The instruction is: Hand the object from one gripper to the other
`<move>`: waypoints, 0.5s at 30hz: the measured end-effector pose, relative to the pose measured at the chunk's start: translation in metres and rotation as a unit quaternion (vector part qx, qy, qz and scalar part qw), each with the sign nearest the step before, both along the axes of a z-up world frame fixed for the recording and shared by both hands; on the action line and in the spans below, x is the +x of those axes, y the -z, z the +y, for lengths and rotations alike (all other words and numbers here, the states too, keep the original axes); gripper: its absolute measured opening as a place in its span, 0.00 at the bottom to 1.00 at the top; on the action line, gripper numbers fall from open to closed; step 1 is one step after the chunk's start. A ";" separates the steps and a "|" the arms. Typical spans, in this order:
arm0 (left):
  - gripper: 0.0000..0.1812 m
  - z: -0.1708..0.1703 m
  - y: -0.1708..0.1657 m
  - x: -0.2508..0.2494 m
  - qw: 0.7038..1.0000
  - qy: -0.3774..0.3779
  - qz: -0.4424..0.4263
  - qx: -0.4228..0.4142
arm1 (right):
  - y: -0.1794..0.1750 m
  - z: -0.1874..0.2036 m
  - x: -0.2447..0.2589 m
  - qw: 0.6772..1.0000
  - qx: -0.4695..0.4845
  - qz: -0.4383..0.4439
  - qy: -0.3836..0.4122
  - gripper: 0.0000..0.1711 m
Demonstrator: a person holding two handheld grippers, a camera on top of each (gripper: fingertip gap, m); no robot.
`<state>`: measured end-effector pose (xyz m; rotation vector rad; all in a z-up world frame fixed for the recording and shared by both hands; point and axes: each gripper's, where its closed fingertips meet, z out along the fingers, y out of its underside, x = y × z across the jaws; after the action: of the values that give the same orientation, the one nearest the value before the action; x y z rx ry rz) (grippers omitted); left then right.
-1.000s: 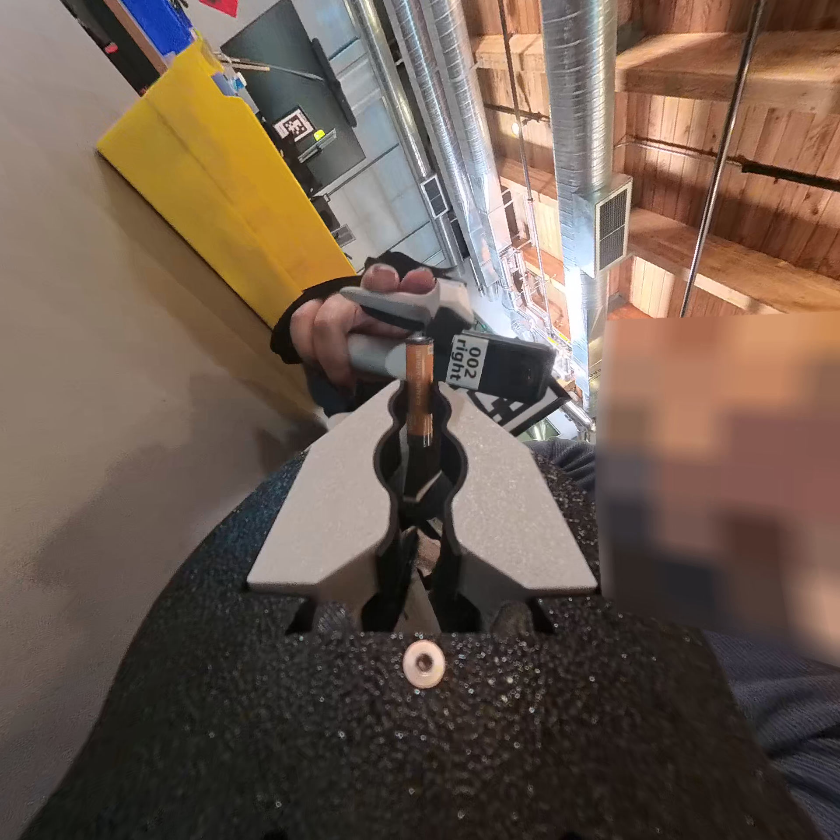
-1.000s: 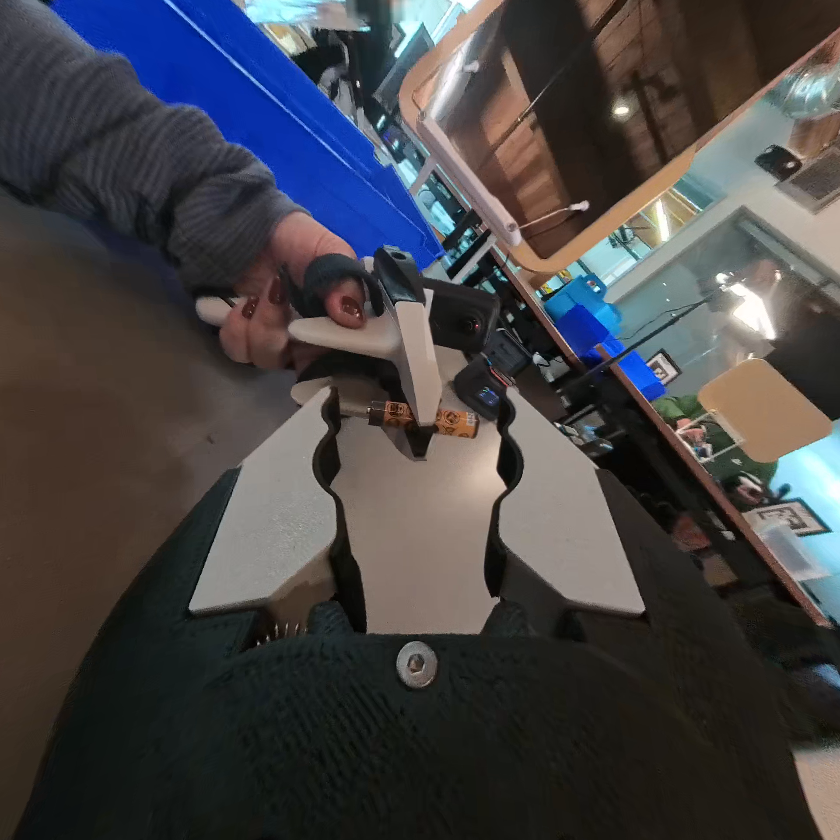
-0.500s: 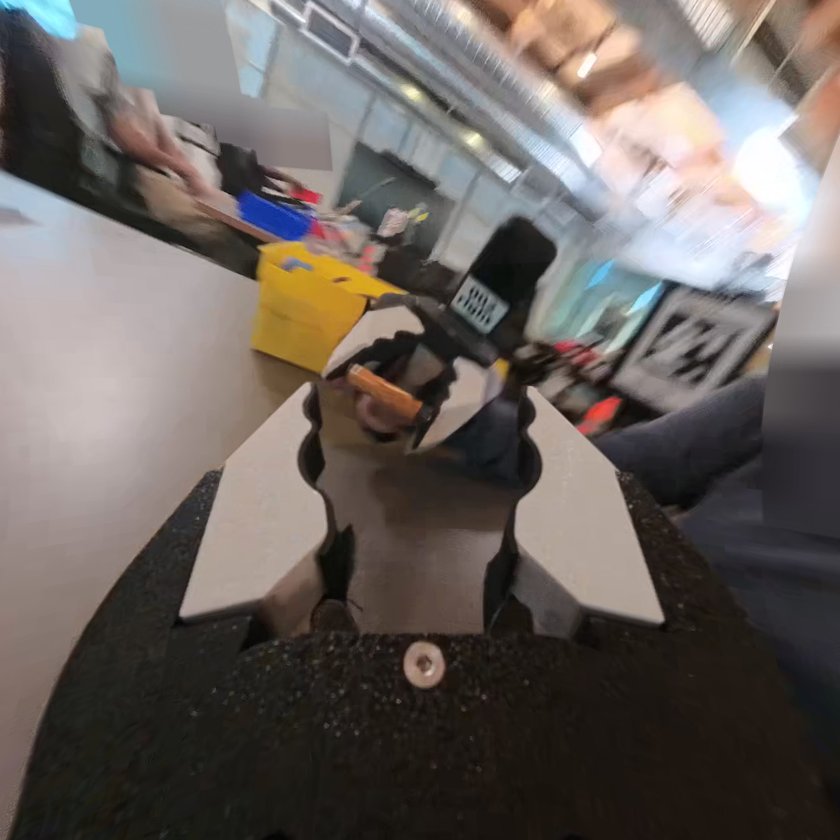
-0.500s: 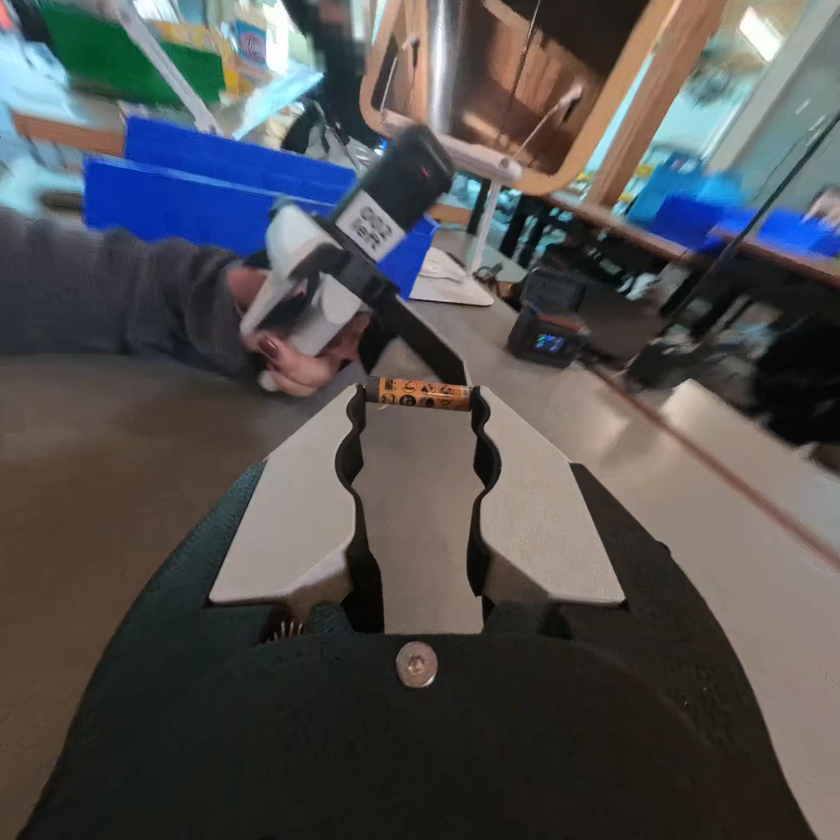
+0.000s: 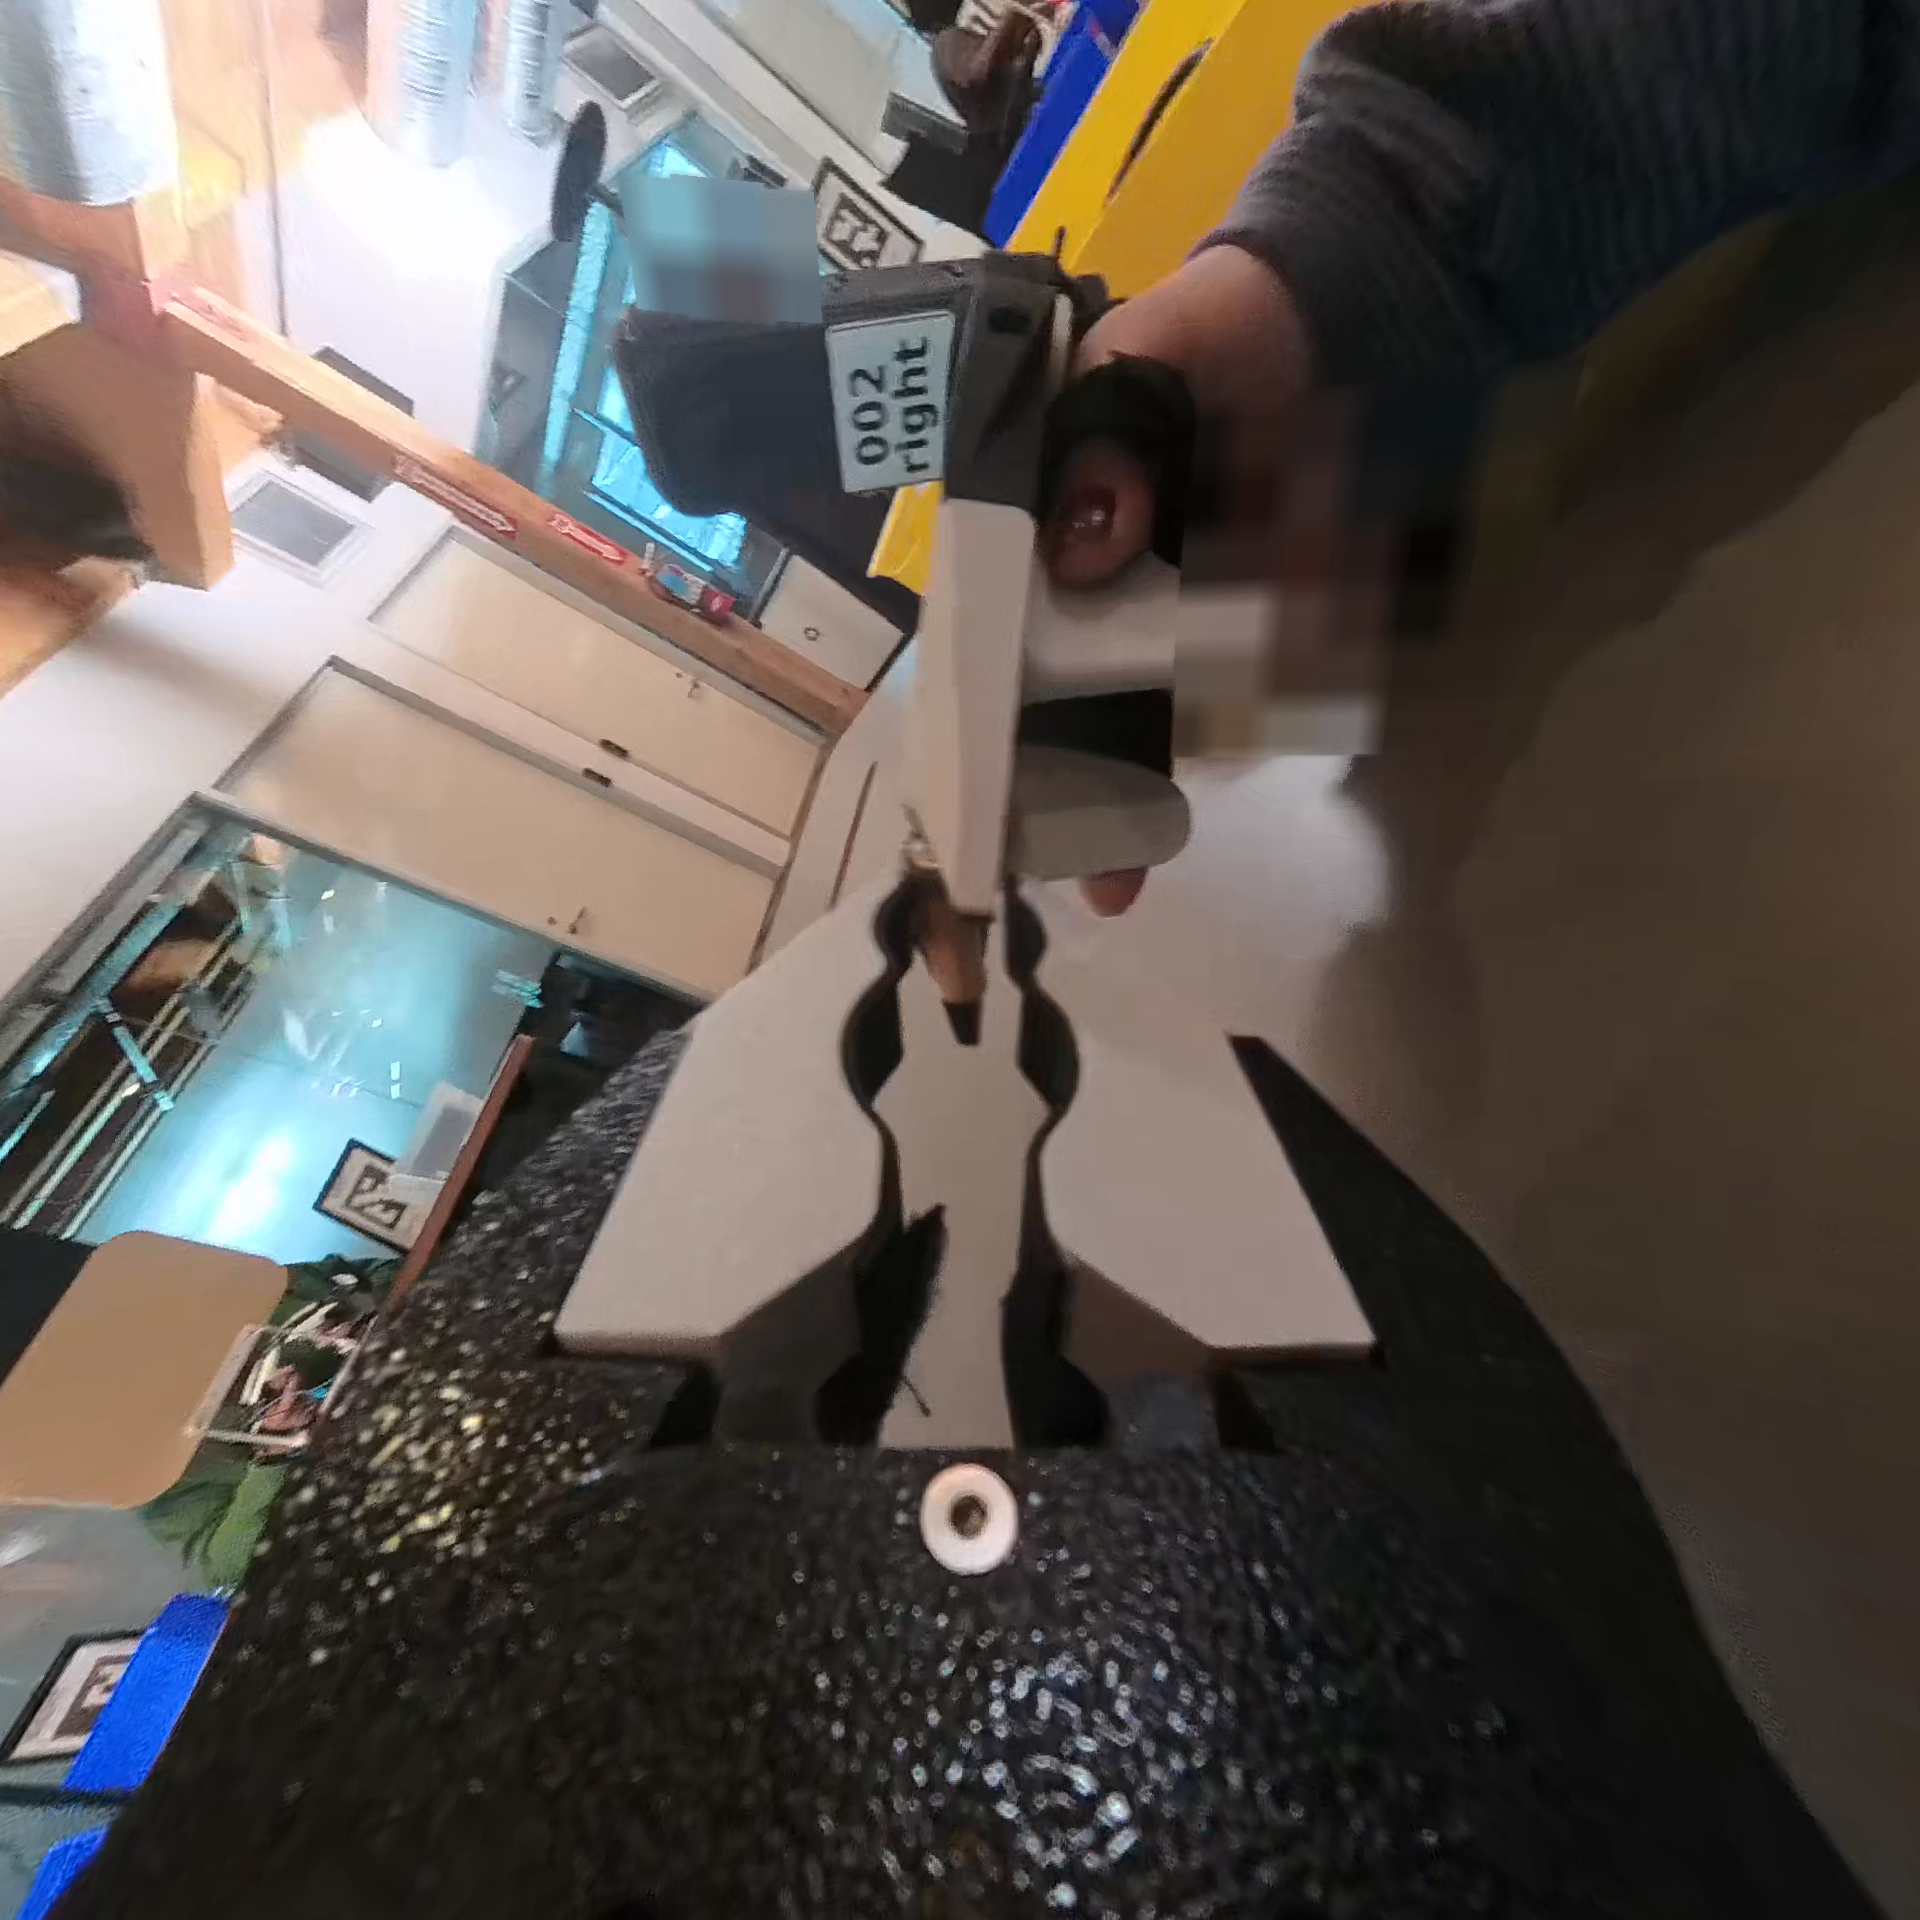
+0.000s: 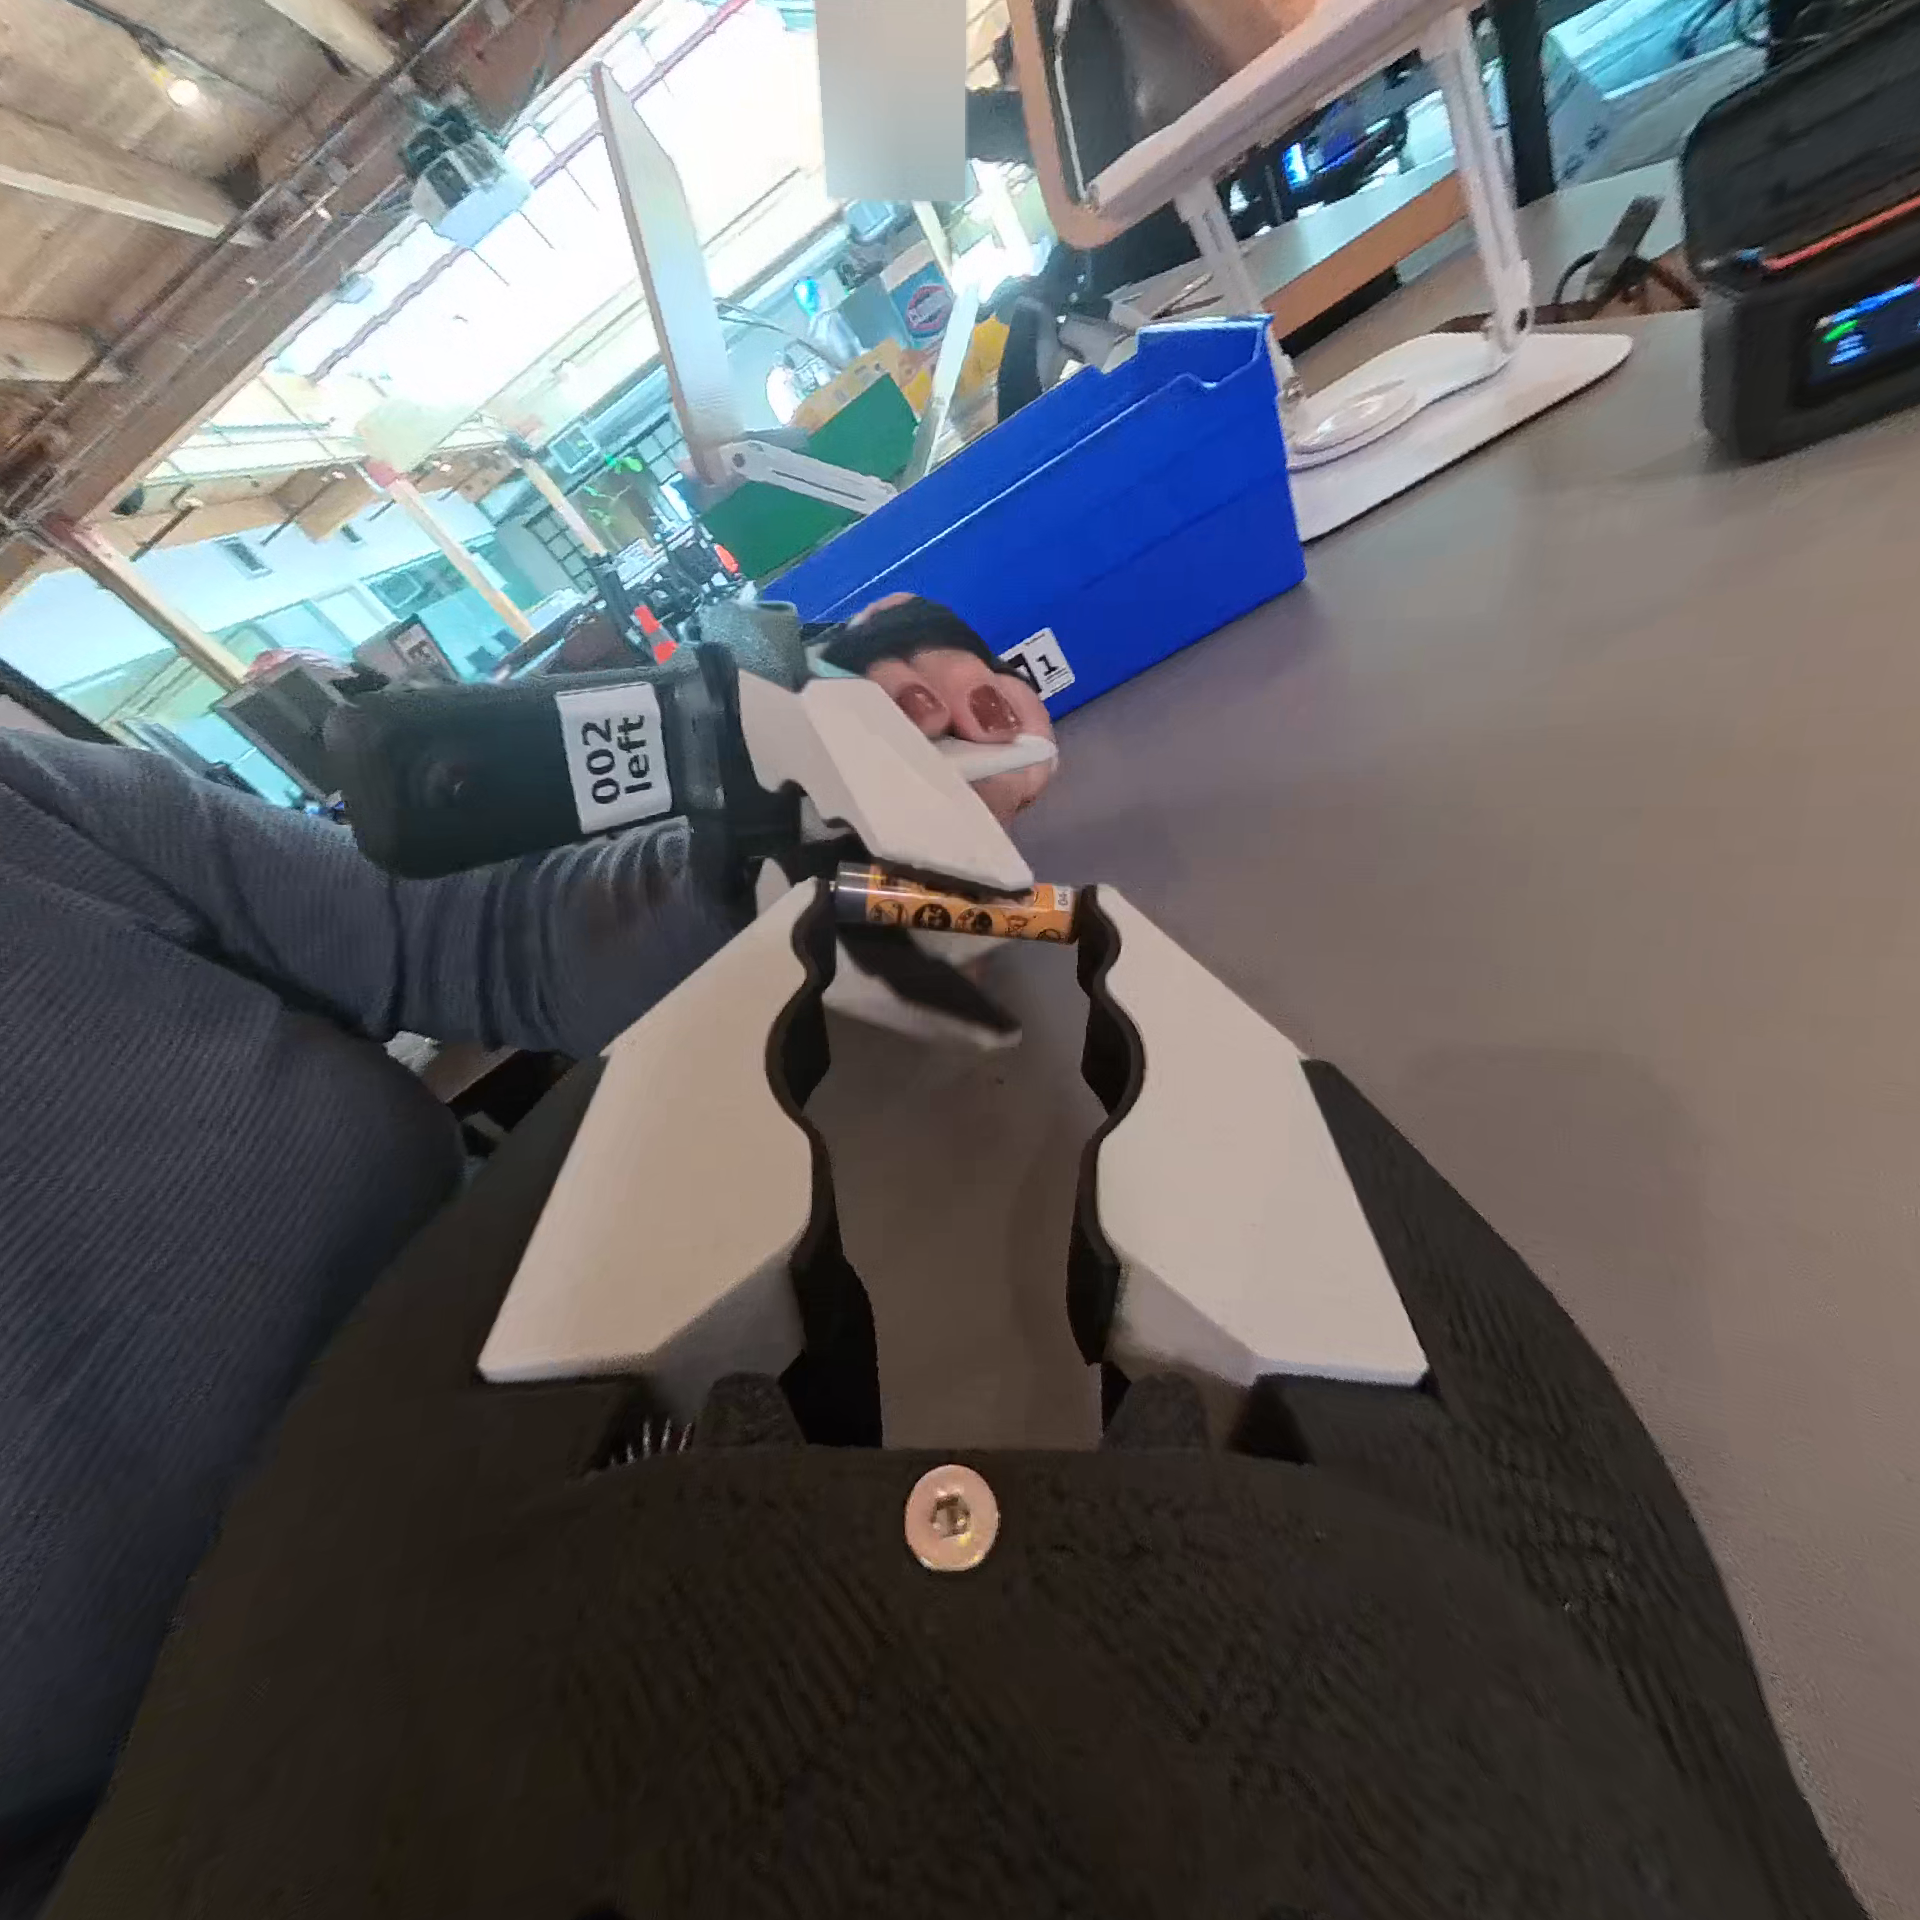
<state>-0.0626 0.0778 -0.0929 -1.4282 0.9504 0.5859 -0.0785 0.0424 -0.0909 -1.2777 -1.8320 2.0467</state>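
An orange and black battery point(image 6: 956, 914) is clamped end to end between the tips of my right gripper point(image 6: 954, 909), held a little above the grey table point(image 6: 1558, 831). My left gripper point(image 6: 1013, 956) comes in from the left. Its upper finger point(image 6: 914, 821) lies on top of the battery and its lower finger point(image 6: 935, 1003) is a small gap below it. In the left wrist view the battery point(image 5: 948, 961) shows end-on between the narrowed jaws of my left gripper point(image 5: 954, 925), with a little room on each side. The right gripper point(image 5: 971, 904) reaches down from above.
A blue bin point(image 6: 1091, 520) stands on the table behind the grippers. A white stand base point(image 6: 1455, 384) and a black device with a screen point(image 6: 1808, 312) are at the back right. A yellow bin point(image 5: 1143, 135) shows in the left wrist view. A person's grey sleeve point(image 6: 260, 935) is at the left. Less than 4 cm separates the two grippers' tips.
One second ago my left gripper held the battery; half a second ago the right had it by its ends, the left wide open. Now the left has returned, jaws narrowed around it.
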 end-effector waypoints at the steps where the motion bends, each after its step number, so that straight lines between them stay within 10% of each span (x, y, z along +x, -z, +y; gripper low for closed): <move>1: 0.05 0.000 -0.001 -0.002 1.000 -0.003 -0.002 0.000 | 0.001 -0.001 -0.001 1.000 0.007 0.002 0.001 0.27; 8: 0.04 0.000 -0.034 -0.040 0.954 -0.012 -0.299 -0.009 | -0.024 0.014 -0.010 0.975 0.108 0.163 0.102 0.41; 15: 0.04 -0.007 -0.072 -0.053 0.651 0.184 -0.733 -0.062 | -0.053 0.022 -0.015 0.720 0.472 0.412 0.298 0.21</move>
<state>-0.1155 0.0705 -0.0205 -1.2262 -0.1179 -0.9497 -0.0933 0.0643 -0.0374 -0.4011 -1.3531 0.8002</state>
